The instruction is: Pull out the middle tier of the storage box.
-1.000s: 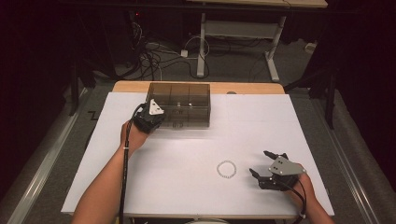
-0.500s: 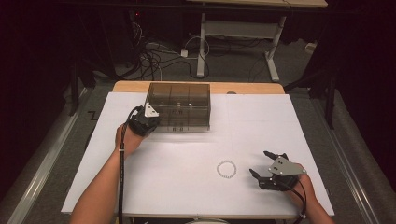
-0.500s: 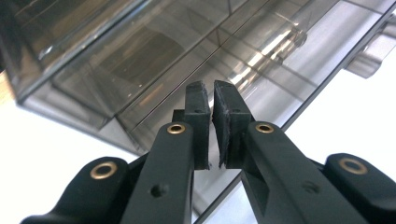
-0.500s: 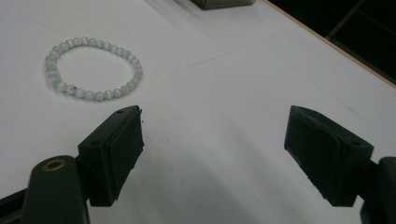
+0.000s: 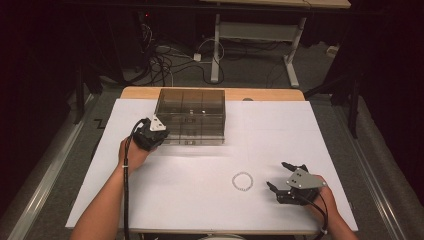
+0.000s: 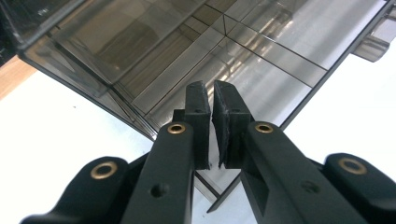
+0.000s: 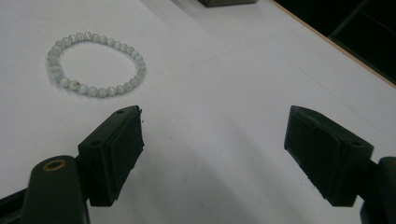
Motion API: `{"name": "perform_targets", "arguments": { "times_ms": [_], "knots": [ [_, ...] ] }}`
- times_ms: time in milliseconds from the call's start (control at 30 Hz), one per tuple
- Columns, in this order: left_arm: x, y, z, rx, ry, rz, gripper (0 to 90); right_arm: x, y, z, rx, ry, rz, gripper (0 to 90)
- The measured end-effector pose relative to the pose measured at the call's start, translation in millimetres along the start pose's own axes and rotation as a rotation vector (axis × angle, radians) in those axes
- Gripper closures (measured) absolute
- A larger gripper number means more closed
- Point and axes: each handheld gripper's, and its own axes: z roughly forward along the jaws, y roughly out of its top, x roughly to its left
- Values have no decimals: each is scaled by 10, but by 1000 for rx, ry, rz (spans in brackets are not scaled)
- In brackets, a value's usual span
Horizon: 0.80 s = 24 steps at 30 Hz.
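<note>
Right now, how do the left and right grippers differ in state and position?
The left gripper has its jaws nearly closed with nothing visibly between them; the right gripper is wide open and empty. The left sits against the smoky transparent plastic compartment box; the right rests on the white tabletop beside the pale beaded bracelet, not touching it. Both are black and hand-held.

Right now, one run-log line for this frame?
left gripper: shut, at smoked box front-left corner | right gripper: open, empty, on white sheet | bead bracelet: flat, untouched
</note>
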Motion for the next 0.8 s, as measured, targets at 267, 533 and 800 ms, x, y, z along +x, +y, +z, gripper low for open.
{"name": "perform_targets", "arguments": {
  "times_ms": [267,533,800],
  "knots": [
    [-48,-46,-43,3,-13,12,832,7,1,4,3,5,-11,204],
    [-105,-48,-66,22,9,43,831,15,2,4,4,8,-15,204],
    [-98,-66,-104,6,0,28,831,16,1,0,1,11,-18,204]
  ]
}}
